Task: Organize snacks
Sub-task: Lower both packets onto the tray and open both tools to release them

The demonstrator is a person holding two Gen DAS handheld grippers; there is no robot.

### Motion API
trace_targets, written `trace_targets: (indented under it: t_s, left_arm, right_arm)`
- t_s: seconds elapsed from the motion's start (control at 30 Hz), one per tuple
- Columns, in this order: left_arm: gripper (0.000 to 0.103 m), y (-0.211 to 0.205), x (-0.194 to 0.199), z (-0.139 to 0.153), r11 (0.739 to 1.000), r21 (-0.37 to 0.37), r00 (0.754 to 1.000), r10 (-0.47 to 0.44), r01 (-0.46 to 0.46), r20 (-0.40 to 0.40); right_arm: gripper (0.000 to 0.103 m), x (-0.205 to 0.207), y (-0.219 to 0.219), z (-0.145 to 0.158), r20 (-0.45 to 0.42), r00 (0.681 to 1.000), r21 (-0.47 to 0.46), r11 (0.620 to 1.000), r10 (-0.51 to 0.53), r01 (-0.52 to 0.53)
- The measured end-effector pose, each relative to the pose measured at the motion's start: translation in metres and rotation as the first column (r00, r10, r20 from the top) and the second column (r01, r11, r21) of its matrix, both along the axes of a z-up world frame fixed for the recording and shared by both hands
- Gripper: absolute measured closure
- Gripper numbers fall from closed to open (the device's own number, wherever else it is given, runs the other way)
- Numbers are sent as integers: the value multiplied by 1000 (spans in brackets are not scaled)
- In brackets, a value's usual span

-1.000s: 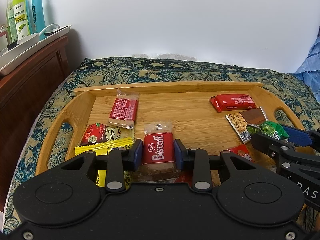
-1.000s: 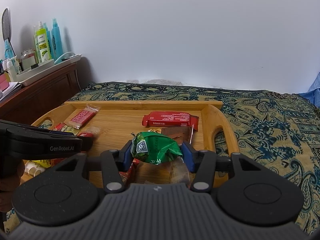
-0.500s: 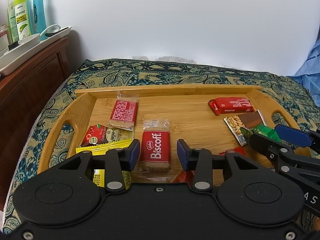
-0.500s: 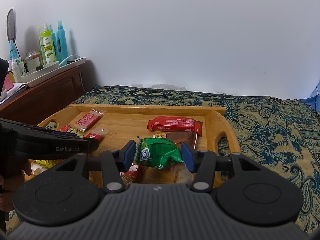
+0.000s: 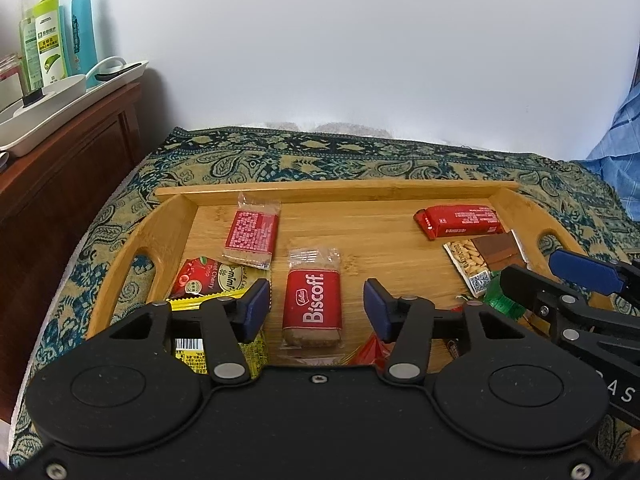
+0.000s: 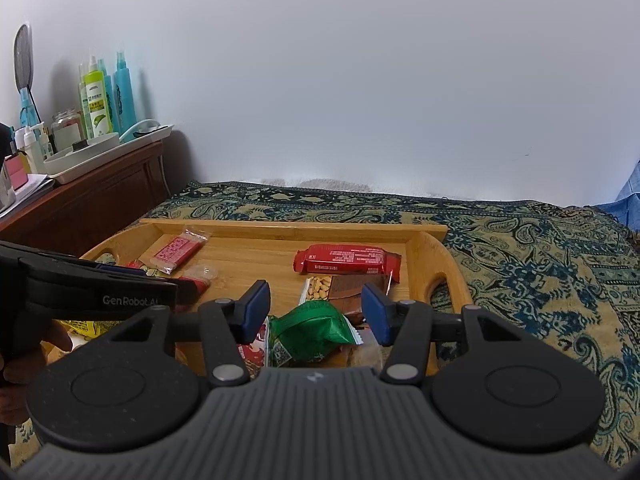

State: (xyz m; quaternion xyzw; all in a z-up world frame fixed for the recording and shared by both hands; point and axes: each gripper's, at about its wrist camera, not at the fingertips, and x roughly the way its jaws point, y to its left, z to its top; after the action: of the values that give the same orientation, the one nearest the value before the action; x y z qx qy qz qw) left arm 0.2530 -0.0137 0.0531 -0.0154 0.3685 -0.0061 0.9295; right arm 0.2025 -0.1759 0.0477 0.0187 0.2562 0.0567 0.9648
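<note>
While both sets of jaws are opening, each gripper stands over a snack lying free on the wooden tray (image 5: 336,194), so the step in hand reads as release after placement. Nearest in the left wrist view, the left gripper (image 5: 316,308) has its blue pads clear on either side of the Biscoff biscuit (image 5: 313,307), which lies flat near the tray's front middle, its long axis running front to back and its label reading toward the far rim. In the right wrist view, the right gripper (image 6: 314,310) likewise stands apart from the green packet (image 6: 310,334), a crumpled pouch at the tray's near right, resting partly on other wrappers; its long axis lies roughly crosswise. Farther off lie a peanut bar (image 5: 482,258), a red bar (image 5: 458,221) set crosswise, and a pink-labelled biscuit (image 5: 253,232) set lengthwise. Next, presumably, each gripper must back away without dragging its snack, then seek another unsorted wrapper.
</note>
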Motion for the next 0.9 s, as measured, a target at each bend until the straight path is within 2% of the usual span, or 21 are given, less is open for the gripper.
trace_targets:
  t_s: [0.23,0.5,0.7,0.9]
  left_arm:
    - [43,-1,-2,2,1000,6,1000,-6,6,8]
    - [25,0,-4,5,1000,4,1000,-2,2,28]
    - [19,2,-7,7,1000,2,999,4,-4,34]
    - [17,6,-9,8,1000,-1,999,16,-16,36]
  right_arm:
    - [33,-1,-1,1,6,1000,3,1000,-7,7]
    - [21,-2,-5,3,21,999,14,999,-33,33]
    - [14,-4,-7,5,39,998,6,999,-52,52]
    - [13,-5,-9,6,46,996,9,997,-77,76]
